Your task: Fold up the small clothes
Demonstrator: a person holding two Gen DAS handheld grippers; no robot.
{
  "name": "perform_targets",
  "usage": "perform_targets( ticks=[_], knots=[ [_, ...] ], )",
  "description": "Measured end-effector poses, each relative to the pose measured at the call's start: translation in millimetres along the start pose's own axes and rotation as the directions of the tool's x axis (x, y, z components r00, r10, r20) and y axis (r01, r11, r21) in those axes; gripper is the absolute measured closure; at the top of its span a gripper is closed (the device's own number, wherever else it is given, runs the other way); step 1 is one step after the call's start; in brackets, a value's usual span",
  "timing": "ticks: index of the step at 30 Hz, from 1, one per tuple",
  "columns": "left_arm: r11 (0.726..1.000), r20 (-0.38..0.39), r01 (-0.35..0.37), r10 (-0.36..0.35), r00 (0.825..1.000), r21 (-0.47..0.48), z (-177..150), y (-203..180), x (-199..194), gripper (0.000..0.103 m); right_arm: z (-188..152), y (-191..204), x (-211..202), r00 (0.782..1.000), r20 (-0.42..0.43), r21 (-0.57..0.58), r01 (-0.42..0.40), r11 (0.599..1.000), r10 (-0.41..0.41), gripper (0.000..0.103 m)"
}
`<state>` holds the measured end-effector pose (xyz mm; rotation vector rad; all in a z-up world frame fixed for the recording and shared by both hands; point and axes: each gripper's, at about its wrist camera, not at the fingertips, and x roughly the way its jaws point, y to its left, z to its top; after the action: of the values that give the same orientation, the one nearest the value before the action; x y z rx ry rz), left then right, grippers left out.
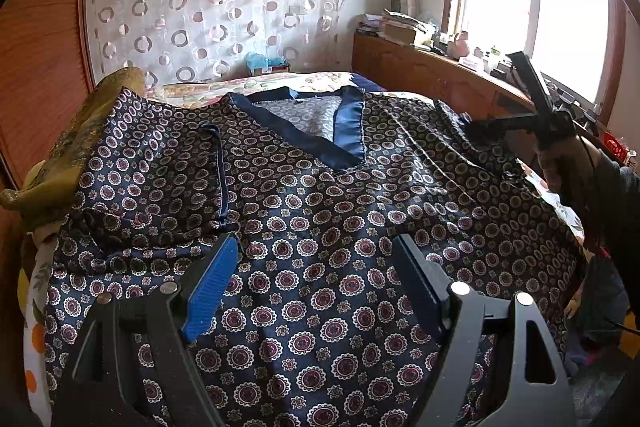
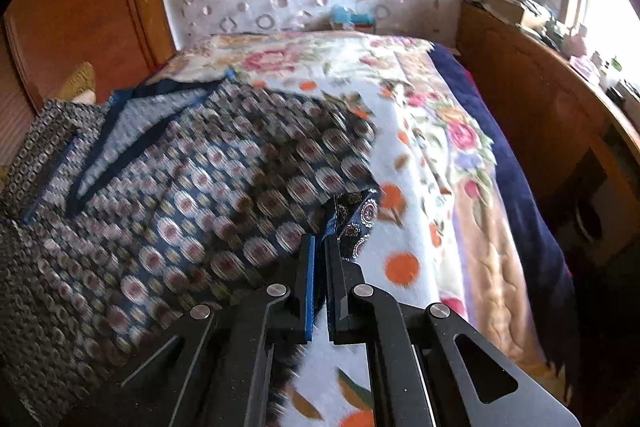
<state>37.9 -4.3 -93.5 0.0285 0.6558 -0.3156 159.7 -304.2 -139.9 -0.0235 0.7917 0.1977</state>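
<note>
A dark blue patterned V-neck shirt (image 1: 312, 195) lies spread face up on the bed; its left sleeve is folded in over the body. My left gripper (image 1: 316, 259) is open and hovers just above the shirt's lower middle, holding nothing. My right gripper (image 2: 320, 247) is shut on the edge of the shirt's right sleeve (image 2: 356, 219), lifted off the floral blanket (image 2: 432, 131). The right gripper also shows in the left wrist view (image 1: 476, 127) at the shirt's right shoulder. The shirt (image 2: 192, 179) is motion-blurred in the right wrist view.
An olive-gold cushion (image 1: 76, 151) sits at the bed's left edge. A wooden sideboard (image 1: 432, 75) with clutter runs along the right under the window. A wooden wardrobe (image 1: 36, 55) stands on the left. A patterned curtain (image 1: 216, 3) hangs behind the bed.
</note>
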Motion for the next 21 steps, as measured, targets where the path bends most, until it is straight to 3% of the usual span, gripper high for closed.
perform_targets(
  ticks=[5,8,9,10,12,21],
  knots=[
    [1.0,-0.003,0.001,-0.001,1.0,-0.001,-1.2,1.5,0.4,0.023,8.7,26.5,-17.1,0.993,0.063,-0.04,-0.101,0.994,0.103,0.099],
    [1.0,0.001,-0.001,0.001,1.0,-0.003,-1.4,2.8,-0.9,0.023,11.4,39.5,-27.8,0.99,0.086,-0.081,-0.102,0.991,0.109,0.098],
    [1.0,0.002,-0.001,0.001,1.0,-0.006,-1.5,4.0,-1.1,0.023,12.3,39.1,-26.5,0.991,0.084,-0.086,-0.095,0.992,0.102,0.085],
    [1.0,0.002,-0.002,0.002,1.0,-0.01,-1.7,5.0,-0.9,0.023,11.5,39.7,-28.1,0.993,0.085,-0.09,-0.075,0.993,0.083,0.064],
    [1.0,0.001,-0.002,0.002,1.0,-0.016,-1.7,7.4,-1.0,0.023,10.1,36.8,-32.2,0.994,0.096,-0.089,-0.037,0.995,0.046,0.049],
    [0.999,-0.006,-0.009,0.009,1.0,-0.034,-0.7,19.4,1.9,0.023,-2.3,13.3,-2.2,0.998,-0.019,-0.021,0.052,0.998,-0.052,0.049]
  ],
)
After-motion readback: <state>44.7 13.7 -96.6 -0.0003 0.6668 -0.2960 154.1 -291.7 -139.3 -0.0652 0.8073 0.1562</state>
